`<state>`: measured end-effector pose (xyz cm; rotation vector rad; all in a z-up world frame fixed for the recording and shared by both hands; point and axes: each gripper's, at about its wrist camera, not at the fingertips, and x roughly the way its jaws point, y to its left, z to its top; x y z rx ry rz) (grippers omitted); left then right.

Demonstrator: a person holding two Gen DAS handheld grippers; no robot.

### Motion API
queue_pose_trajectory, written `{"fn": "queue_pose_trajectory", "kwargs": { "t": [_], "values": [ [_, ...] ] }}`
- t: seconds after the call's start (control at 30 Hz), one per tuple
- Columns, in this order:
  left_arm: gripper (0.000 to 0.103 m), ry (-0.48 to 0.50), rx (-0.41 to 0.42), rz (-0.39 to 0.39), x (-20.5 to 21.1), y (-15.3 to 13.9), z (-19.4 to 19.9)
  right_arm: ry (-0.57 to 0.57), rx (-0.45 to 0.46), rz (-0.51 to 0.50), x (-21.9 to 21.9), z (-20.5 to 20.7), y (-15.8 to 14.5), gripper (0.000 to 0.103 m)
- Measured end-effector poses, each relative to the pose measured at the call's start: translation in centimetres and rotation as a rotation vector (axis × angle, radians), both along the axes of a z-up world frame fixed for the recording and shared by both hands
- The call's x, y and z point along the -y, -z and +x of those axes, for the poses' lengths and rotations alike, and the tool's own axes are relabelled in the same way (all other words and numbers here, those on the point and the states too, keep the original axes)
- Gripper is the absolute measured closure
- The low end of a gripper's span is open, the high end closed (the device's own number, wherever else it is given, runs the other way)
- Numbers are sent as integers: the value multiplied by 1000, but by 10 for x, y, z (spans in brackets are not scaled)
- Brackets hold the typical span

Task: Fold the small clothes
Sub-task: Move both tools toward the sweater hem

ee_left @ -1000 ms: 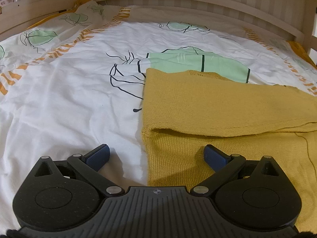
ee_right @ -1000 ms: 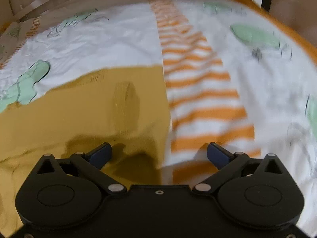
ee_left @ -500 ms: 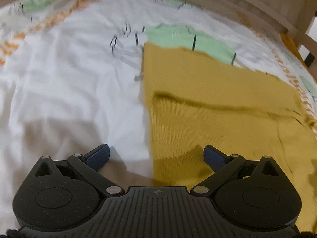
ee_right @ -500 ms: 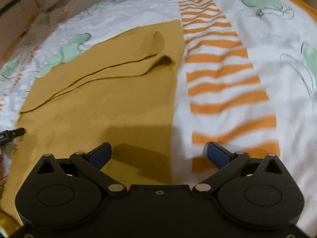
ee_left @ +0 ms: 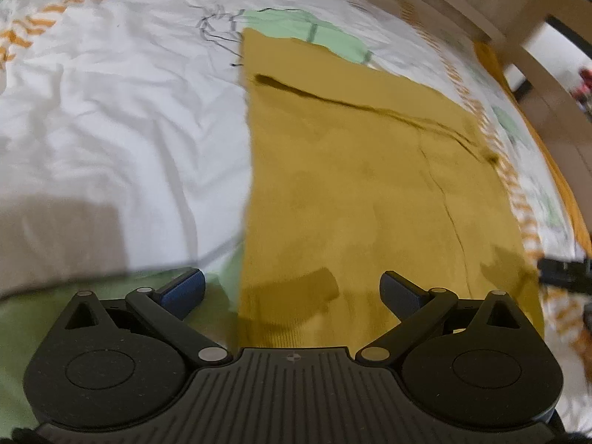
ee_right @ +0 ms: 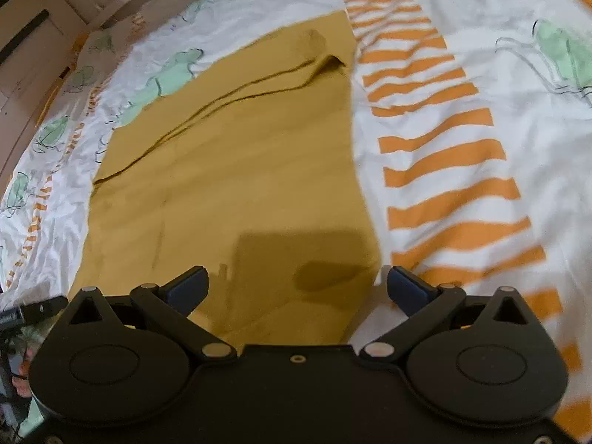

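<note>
A mustard-yellow knitted garment [ee_left: 355, 192] lies flat on the bed, its far part folded over toward me so a fold edge crosses it. My left gripper [ee_left: 292, 288] hangs open over the garment's near left corner, one blue fingertip [ee_left: 185, 286] above the sheet, the other above the knit. In the right wrist view the same garment [ee_right: 240, 170] spreads out ahead. My right gripper [ee_right: 298, 285] is open above its near right corner, with nothing between the fingers. The tip of the right gripper [ee_left: 562, 277] shows at the left wrist view's right edge.
The bed sheet [ee_left: 111, 118] is white with green shapes and orange stripes [ee_right: 444, 155] running beside the garment's right edge. A wooden bed frame [ee_left: 462, 11] rises behind the bed. The left gripper's tip [ee_right: 33, 310] shows at the right wrist view's left edge.
Both grippers have pulled back toward the garment's near edge and risen, so more of the yellow knit shows. Both stayed open throughout; the garment has not moved.
</note>
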<state>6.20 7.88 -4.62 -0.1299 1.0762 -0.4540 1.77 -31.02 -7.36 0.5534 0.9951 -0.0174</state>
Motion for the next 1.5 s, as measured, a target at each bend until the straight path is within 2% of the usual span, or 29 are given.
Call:
{"fn": "queue_pose_trajectory", "kwargs": {
  "t": [0.23, 0.47, 0.73, 0.9, 1.0, 1.1, 1.2, 1.33, 1.5],
  "values": [
    [1, 125, 79, 58, 12, -6, -50, -87, 54, -228, -57, -28, -11, 1],
    [1, 195, 134, 75, 20, -10, -83, -138, 42, -337, -81, -28, -11, 1],
    [1, 213, 146, -27, 11, -20, -104, -188, -72, -380, -82, -21, 7, 1],
    [2, 192, 147, -92, -2, -32, -111, -65, -109, -435, -48, -30, 0, 2],
    [2, 161, 156, -111, -11, -39, -111, 33, -124, -498, -26, -42, -13, 2],
    [2, 119, 171, -111, -17, -45, -110, 79, -120, -556, -12, -53, -25, 2],
    [2, 91, 196, -94, -20, -49, -107, 94, -85, -545, -7, -58, -35, 2],
    [1, 95, 223, -34, -15, -51, -100, 72, 12, -412, -10, -57, -46, 2],
    [2, 163, 178, 17, -6, -39, -88, -27, -1, -366, -20, -38, -32, 3]
  ]
}}
